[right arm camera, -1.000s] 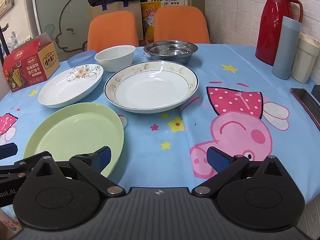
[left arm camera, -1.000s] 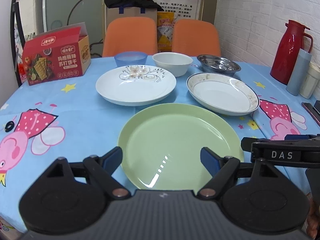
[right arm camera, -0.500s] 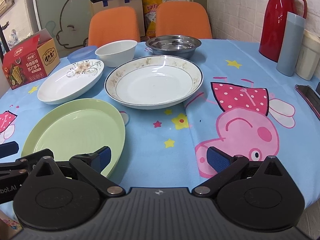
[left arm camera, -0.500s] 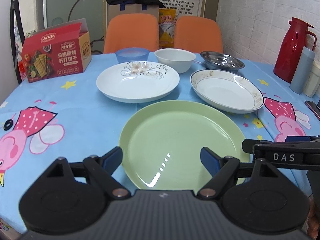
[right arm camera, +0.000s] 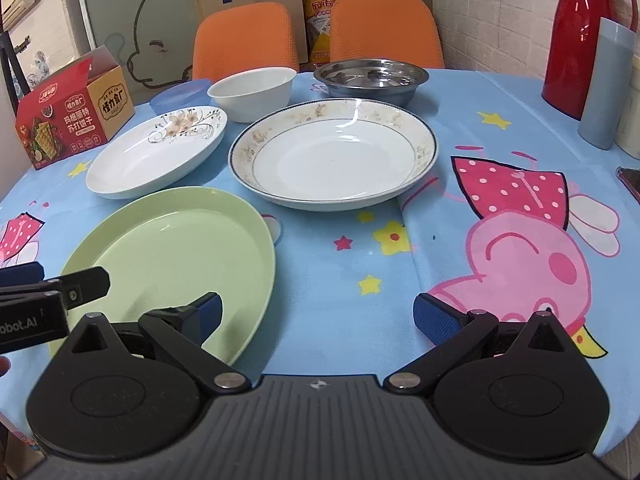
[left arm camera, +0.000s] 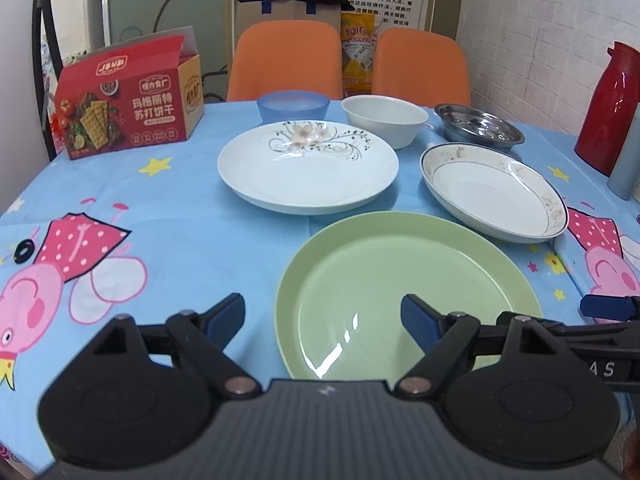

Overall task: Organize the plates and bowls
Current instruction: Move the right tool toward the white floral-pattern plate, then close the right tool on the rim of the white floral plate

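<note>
A green plate (left arm camera: 404, 292) (right arm camera: 172, 264) lies nearest on the table. Behind it are a white flower-pattern plate (left arm camera: 308, 168) (right arm camera: 156, 156) and a gold-rimmed deep plate (left arm camera: 492, 196) (right arm camera: 332, 156). Further back stand a blue bowl (left arm camera: 293, 106) (right arm camera: 180, 94), a white bowl (left arm camera: 384, 118) (right arm camera: 252, 92) and a steel dish (left arm camera: 478, 128) (right arm camera: 370, 78). My left gripper (left arm camera: 322, 318) is open and empty over the green plate's near left edge. My right gripper (right arm camera: 316, 314) is open and empty, just right of the green plate.
A red cracker box (left arm camera: 128, 100) stands at the back left. A red thermos (right arm camera: 580, 36) and a grey-blue tumbler (right arm camera: 608, 84) stand at the right, with a phone (right arm camera: 630, 178) at the edge. Two orange chairs (left arm camera: 284, 60) stand behind the table.
Both grippers have moved forward over the table and the left one has shifted left, so the green plate now sits right of its centre. Nothing on the table has moved.
</note>
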Demonstrator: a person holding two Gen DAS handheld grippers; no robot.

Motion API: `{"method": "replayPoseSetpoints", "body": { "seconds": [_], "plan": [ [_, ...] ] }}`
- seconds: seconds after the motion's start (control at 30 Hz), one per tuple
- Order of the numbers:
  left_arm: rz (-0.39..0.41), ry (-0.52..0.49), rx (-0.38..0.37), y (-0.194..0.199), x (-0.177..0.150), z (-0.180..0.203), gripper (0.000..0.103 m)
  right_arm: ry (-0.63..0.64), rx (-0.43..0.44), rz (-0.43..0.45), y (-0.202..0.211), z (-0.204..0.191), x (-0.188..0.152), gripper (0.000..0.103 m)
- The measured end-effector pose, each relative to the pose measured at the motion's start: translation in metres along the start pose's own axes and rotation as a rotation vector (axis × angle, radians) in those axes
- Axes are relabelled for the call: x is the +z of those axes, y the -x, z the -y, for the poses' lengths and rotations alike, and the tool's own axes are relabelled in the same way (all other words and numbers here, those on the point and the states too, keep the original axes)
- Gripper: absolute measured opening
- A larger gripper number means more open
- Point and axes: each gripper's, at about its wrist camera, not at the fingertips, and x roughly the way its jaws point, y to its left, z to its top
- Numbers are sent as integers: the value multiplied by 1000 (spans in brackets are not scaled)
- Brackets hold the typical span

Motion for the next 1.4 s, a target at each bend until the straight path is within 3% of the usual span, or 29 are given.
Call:
{"method": "replayPoseSetpoints", "body": {
  "seconds": [0.43,0.77,0.9,1.23,1.37,1.4],
  "plan": [
    [-34,-9,24,-26,4,-8,83,90,35,1,-15,-22,2,103],
    [-29,-29,9,-32,3,-6,83,122,66,92,-20,-23,-4,103],
    [-28,-22,-7,-31,5,-7,83,121,60,57,-20,-26,2,103],
    [-27,-15,-24,-32,2,-7,82,132,76,62,-18,-28,-3,103],
    [-17,-14,-50,-30,0,-6,73,130,80,74,-16,-29,-4,103],
    [-10,-20,-63,-29,-1,-5,65,127,79,80,-16,-29,-5,103]
  ]
}}
